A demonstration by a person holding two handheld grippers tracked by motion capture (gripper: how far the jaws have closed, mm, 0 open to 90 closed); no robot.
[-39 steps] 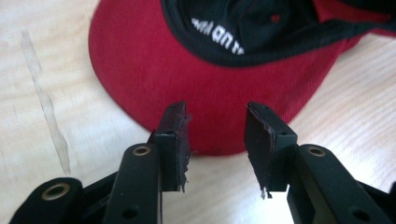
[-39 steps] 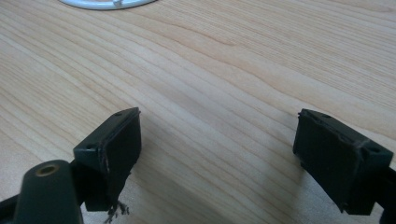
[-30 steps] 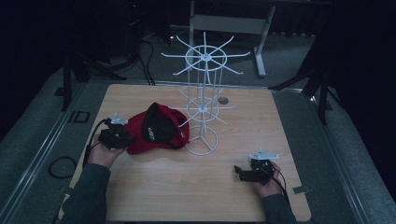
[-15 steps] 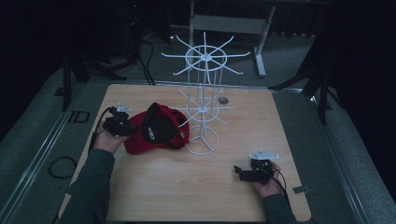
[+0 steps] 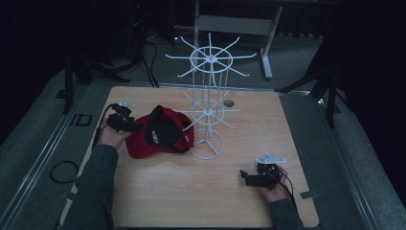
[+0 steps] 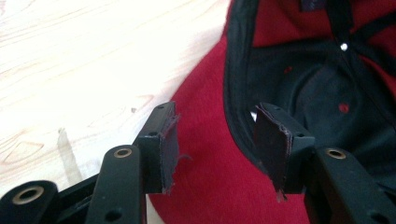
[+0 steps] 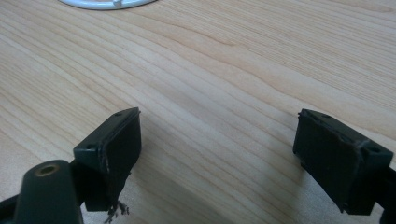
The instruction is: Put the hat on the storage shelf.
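Pale wooden bench: red fabric cap with black lining lies upside down, brim between the left gripper jaws. Those jaws have just been opening, pads clear; right gripper jaws released, nothing between.

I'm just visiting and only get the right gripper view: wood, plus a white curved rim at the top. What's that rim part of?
Observer: It's the base of a white wire rack standing mid-table.
Operator: Is there anything else on the table?
Observer: A red cap lies upside down on the left side of the rack.
Operator: Is anyone holding it?
Observer: No. The left gripper is at its brim. Its jaws have just been opening, and the brim sits between them unpinched.
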